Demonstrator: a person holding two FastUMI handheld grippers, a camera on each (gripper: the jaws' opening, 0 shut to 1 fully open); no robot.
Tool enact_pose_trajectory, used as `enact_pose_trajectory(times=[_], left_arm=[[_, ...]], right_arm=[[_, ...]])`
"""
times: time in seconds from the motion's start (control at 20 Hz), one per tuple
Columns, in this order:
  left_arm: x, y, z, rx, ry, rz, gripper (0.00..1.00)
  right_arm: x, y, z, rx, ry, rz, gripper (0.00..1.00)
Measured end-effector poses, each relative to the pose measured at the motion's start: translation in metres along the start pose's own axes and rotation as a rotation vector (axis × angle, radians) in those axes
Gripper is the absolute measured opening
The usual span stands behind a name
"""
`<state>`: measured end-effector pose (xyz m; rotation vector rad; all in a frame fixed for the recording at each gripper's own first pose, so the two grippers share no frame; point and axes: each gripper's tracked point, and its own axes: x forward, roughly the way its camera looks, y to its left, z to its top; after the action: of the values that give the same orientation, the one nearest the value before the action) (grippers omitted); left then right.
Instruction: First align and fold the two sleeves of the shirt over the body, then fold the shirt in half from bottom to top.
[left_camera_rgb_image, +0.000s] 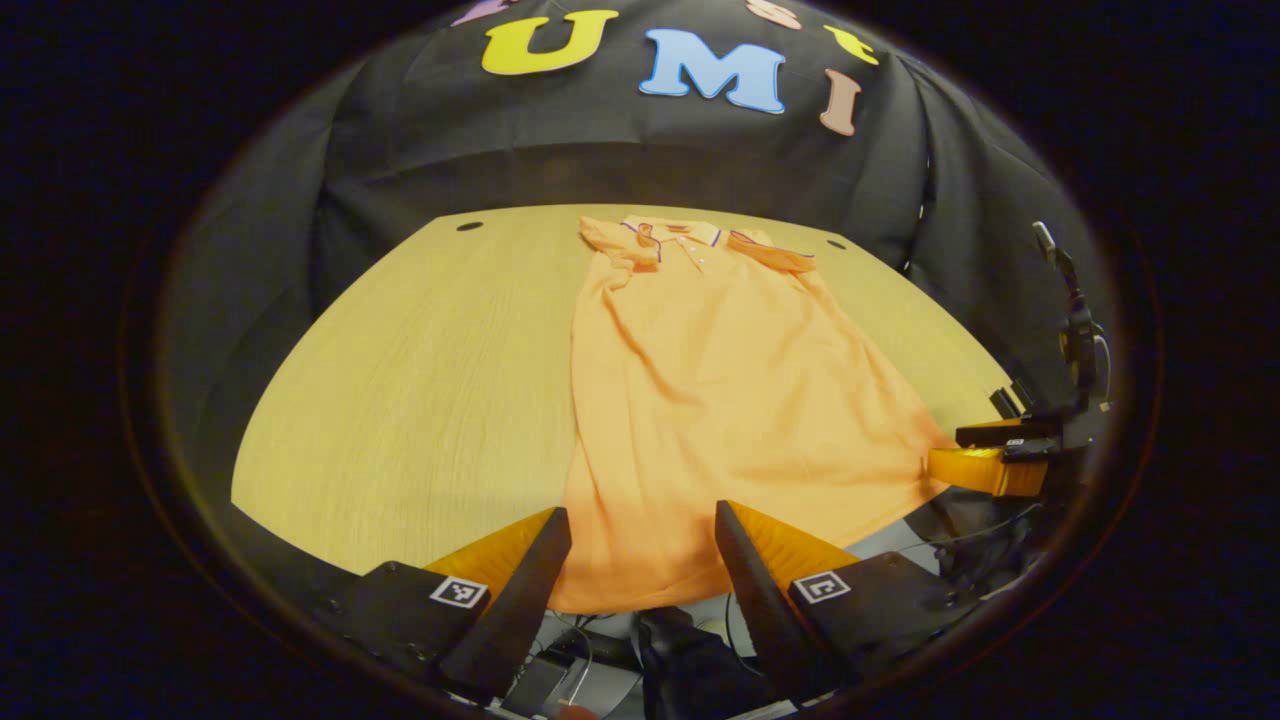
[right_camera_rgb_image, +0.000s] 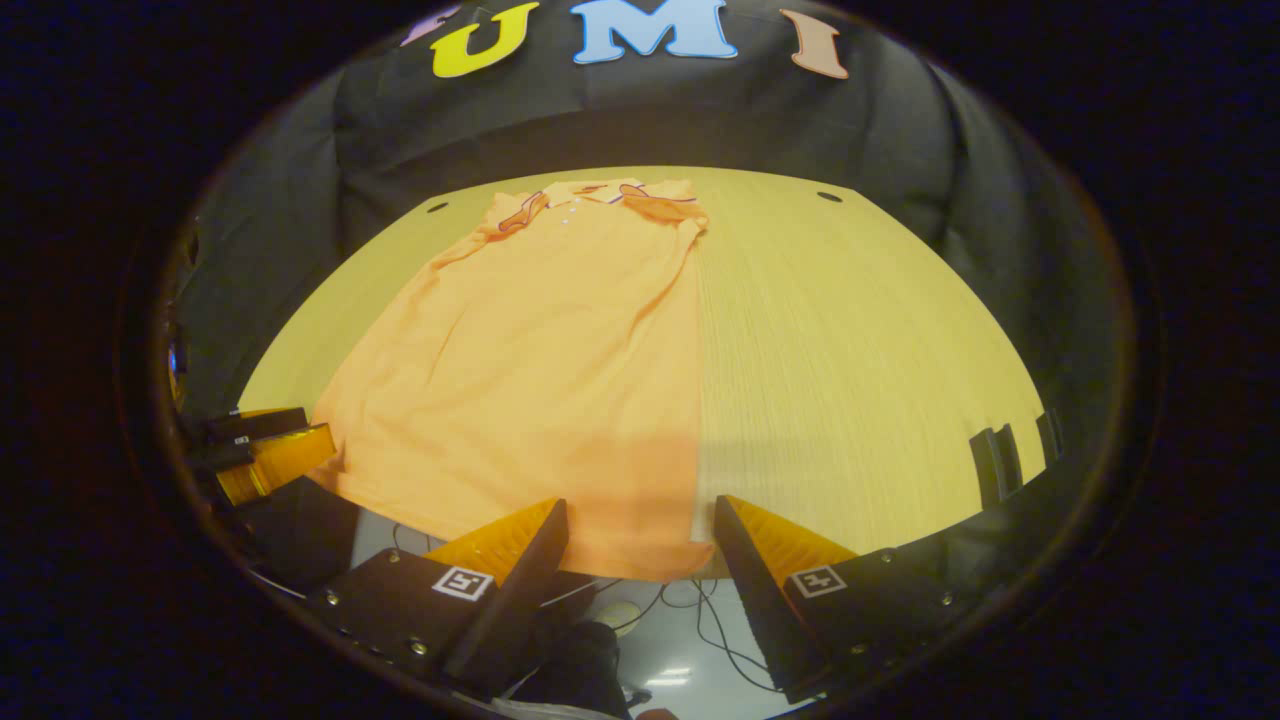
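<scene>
Shirt (left_camera_rgb_image: 700, 400) lies flat on the counter (left_camera_rgb_image: 420, 380), sleeves folded in. Each hand-held gripper, left (left_camera_rgb_image: 642, 525) and right (right_camera_rgb_image: 640, 515), is wide open before its hem, holding nothing.

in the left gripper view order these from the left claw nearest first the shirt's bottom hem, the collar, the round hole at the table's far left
1. Orange polo shirt's bottom hem, between the left claw fingers.
2. Striped collar, far end.
3. Dark round table hole, far left; close to the collar's range.

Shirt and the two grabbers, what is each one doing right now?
shirt: lying flat on the table, sleeves folded in, hem hanging over the near edge, not yet folded in half.
left gripper: open, at the hem.
right gripper: open, at the hem's corner.
</scene>
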<state>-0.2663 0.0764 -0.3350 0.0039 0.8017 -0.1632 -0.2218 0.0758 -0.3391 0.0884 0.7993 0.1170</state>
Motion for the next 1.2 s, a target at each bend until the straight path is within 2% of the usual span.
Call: enact_pose_trajectory(times=[0.4,0.45,0.5,0.55,0.6,0.65,0.7,0.75,0.8,0.85,0.9,0.95,1.0,1.05,1.2], left_arm=[[0.004,0.0,-0.007,0.044,0.011,0.048,0.96],[0.006,0.003,-0.01,0.082,0.017,0.073,0.93],[0.006,0.002,-0.012,0.128,0.022,0.078,0.85],[0.006,-0.006,-0.011,0.143,0.011,0.062,0.72],[0.006,-0.01,-0.012,0.145,0.016,0.066,0.61],[0.005,-0.013,-0.013,0.149,0.014,0.059,0.51],[0.007,-0.015,-0.011,0.144,0.013,0.067,0.46],[0.008,-0.015,-0.011,0.134,0.013,0.08,0.26],[0.009,-0.016,-0.011,0.129,0.019,0.08,0.19],[0.008,-0.02,-0.012,0.122,0.022,0.07,0.19],[0.008,-0.019,-0.01,0.109,0.017,0.079,0.19],[0.009,-0.02,-0.009,0.086,0.02,0.077,0.06],[0.009,-0.02,-0.009,0.072,0.022,0.077,0.06],[0.009,-0.019,-0.008,0.047,0.024,0.08,0.06],[0.005,-0.018,0.001,-0.029,0.02,0.082,0.06]], right_arm=[[0.003,0.001,-0.006,-0.016,-0.015,-0.016,0.92],[0.002,0.003,-0.006,-0.021,-0.015,-0.016,0.93],[0.001,0.005,-0.007,-0.019,-0.017,-0.012,0.9],[0.002,0.007,-0.008,-0.016,-0.017,-0.012,0.89],[0.002,0.009,-0.007,-0.017,-0.019,-0.008,0.73],[0.003,0.011,-0.007,-0.019,-0.02,-0.004,0.67],[0.001,0.012,-0.007,-0.011,-0.02,-0.005,0.52],[0.002,0.012,-0.007,-0.012,-0.021,-0.007,0.44],[0.002,0.013,-0.007,-0.014,-0.026,0.001,0.4],[0.002,0.014,-0.008,0.019,-0.026,0.004,0.4],[0.003,0.016,-0.006,0.041,-0.025,0.007,0.13],[0.002,0.014,-0.007,0.043,-0.019,0.017,0.14],[0.001,0.014,-0.004,0.056,-0.02,0.028,0.15],[0.003,0.016,-0.005,0.069,-0.017,0.045,0.06],[-0.005,0.012,0.002,0.086,-0.023,0.074,0.06]])
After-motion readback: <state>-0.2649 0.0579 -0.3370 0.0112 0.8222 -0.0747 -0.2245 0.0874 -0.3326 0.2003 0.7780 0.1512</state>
